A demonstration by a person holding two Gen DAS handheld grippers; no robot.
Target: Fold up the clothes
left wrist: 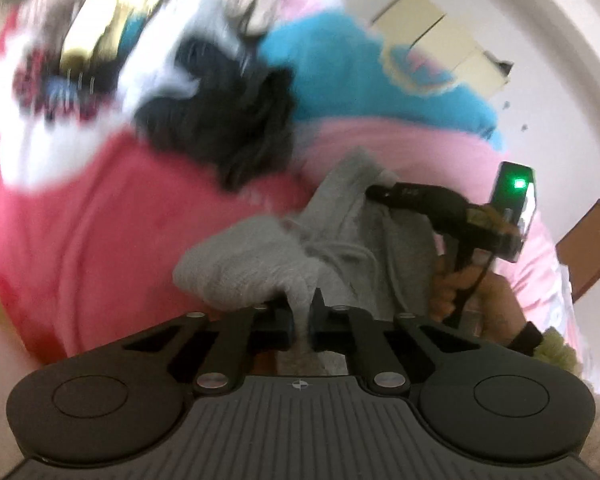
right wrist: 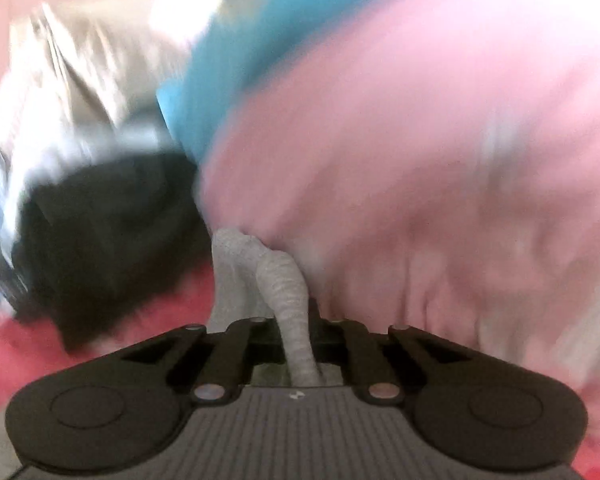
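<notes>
Both grippers are pinching one grey garment (left wrist: 340,216). Left gripper (left wrist: 300,316), lower centre of its view, is clamping a bunched grey fold, jaws pressed nearly together. Right gripper (right wrist: 298,328) is squeezing a grey strip running up mid-frame; its far end is disappearing behind pink bedding (right wrist: 420,160). In the left view the right gripper (left wrist: 376,192) is showing at centre right, tips buried in grey cloth, a hand (left wrist: 488,300) partly hidden behind it. Black clothing (left wrist: 236,120) and the blue patch (left wrist: 360,76) are smeared; the upper-left pile is too blurred to identify.
</notes>
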